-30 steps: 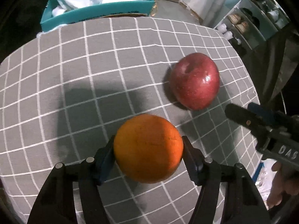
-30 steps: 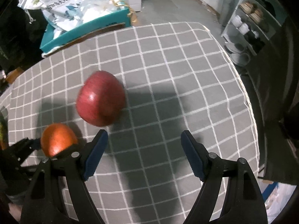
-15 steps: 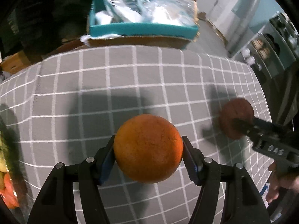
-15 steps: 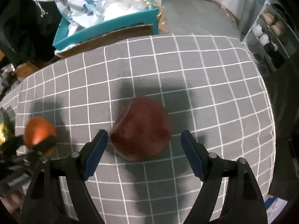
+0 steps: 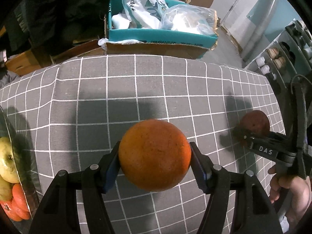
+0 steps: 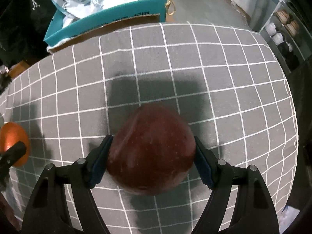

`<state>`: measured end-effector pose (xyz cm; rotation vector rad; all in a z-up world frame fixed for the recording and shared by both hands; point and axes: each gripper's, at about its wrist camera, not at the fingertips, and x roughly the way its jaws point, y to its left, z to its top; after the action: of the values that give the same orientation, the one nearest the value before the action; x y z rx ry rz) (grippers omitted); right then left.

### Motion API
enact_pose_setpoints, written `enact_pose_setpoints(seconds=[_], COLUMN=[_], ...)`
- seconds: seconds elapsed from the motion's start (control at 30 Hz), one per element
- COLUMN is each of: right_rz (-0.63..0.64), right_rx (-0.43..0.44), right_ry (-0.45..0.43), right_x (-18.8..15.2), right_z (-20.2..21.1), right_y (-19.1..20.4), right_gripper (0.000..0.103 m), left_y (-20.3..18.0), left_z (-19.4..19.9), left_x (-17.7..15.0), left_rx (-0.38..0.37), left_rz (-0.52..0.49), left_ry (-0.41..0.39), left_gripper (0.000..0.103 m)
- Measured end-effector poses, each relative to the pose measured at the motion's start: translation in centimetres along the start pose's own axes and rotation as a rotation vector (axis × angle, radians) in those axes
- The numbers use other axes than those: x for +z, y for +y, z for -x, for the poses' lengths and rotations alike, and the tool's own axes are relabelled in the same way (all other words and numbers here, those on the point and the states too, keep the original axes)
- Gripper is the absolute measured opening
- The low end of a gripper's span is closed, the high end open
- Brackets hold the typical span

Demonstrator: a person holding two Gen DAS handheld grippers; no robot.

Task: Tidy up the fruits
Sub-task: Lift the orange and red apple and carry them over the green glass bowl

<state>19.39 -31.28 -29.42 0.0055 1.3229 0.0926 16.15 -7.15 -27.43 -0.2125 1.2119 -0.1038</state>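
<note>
The table, draped in a grey cloth with a white grid, fills most of both wrist views. Beyond its far edge a teal cardboard box stuffed with plastic bags is seen on the floor. At the left edge of the left wrist view, yellow-green and orange fruits are seen piled behind a curved transparent rim, seemingly a bowl.

The left gripper is pointed steeply down at the cloth, and the orange is pinched between its blue-padded fingers, held above the table surface with its shadow cast on the cloth behind it.

The right gripper is likewise aimed steeply downward, to the right of the left one and well apart from it. The red apple is set between its fingers, which are closing, with the pads against the apple's sides; whether the apple rests on the cloth cannot be told. In the left wrist view a bare hand is seen wrapped around the right gripper's handle, near the table's right edge.
</note>
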Motion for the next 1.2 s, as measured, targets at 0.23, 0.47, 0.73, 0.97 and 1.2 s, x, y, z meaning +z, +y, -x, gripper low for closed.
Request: enact_pose_setpoints(seconds=[0.23,0.47,0.73,0.97,1.2], right_rz=[0.007,0.003,0.029,0.057,0.086], right_rx=[-0.021,-0.017,-0.015,-0.016,0.003], right_ry=[-0.016,-0.055,-0.121,-0.176,-0.228], right_x=[-0.3,-0.9,-1.4,-2.0,-2.3], right_z=[0.1,1.5,4.4,7.4,10.6], right_y=[0.3,0.8,2.1,3.8,5.7], right_gripper=[0.073,0.073,0.073,0.073,0.073], left_y=[0.3,0.6,1.0,1.9,3.0], left_z=[0.8,2.1,4.5,7.6,10.5], left_x=[0.0,0.0,-0.3,-0.5,-1.2], left_rx=[0.0,0.003,0.006,0.003,0.005], left_rz=[0.003,0.002,-0.001,0.009,0.015], left_ry=[-0.013,-0.033,-0.068,-0.118,-0.155], left_gripper=[0.067,0.067,0.067,0.067,0.067])
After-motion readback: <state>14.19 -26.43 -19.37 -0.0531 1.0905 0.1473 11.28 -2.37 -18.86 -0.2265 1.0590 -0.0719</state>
